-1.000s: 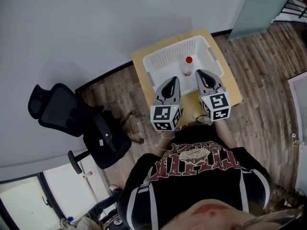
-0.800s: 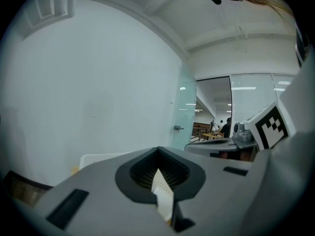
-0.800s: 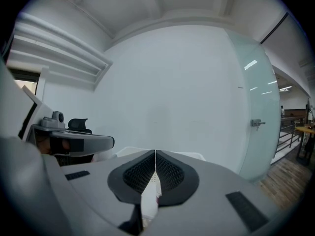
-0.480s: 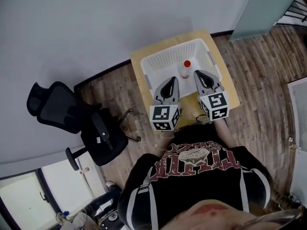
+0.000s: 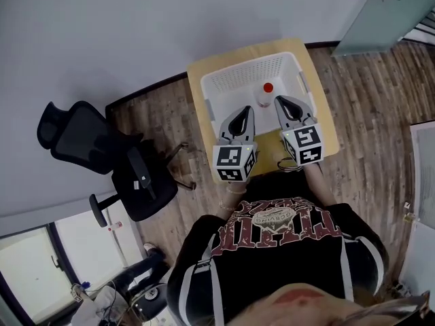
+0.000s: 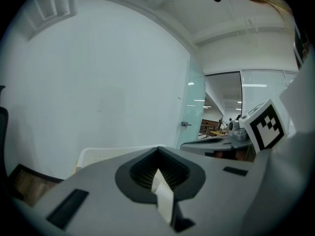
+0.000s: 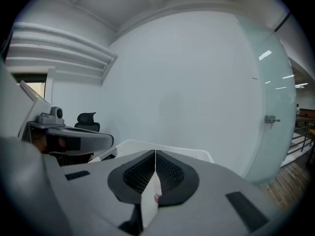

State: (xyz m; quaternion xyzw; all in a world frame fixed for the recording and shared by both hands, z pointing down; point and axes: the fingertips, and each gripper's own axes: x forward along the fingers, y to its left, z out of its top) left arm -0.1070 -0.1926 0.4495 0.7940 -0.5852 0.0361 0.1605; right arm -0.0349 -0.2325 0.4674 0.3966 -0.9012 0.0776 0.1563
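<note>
A small clear bottle (image 5: 266,95) with a red cap stands in a white basket (image 5: 246,73), near the middle of its near half. The basket sits on a small wooden table (image 5: 195,80) that fills the centre top of my head view.

My left gripper (image 5: 242,111) hangs over the basket's near edge, its tip at about 8 o'clock from the bottle and clear of it. In the left gripper view its jaws are pressed together at the tip with nothing between them; a white strip hangs below the meeting point. My right gripper (image 5: 281,101) hangs at about 4 o'clock from the bottle, just beside it. I cannot tell from above whether they touch. In the right gripper view those jaws also meet along a straight seam and grip nothing; a sliver of white and red shows low down behind the seam.

Each gripper carries a cube with black square markers on the end nearest me. Both point toward 12 o'clock, side by side with a gap between them.

A black office chair (image 5: 95,155) stands on the wood floor (image 5: 367,94) at 9 o'clock from the table. A pale wall (image 5: 102,32) runs behind the table, and a frosted glass door (image 5: 380,12) is at 2 o'clock.
</note>
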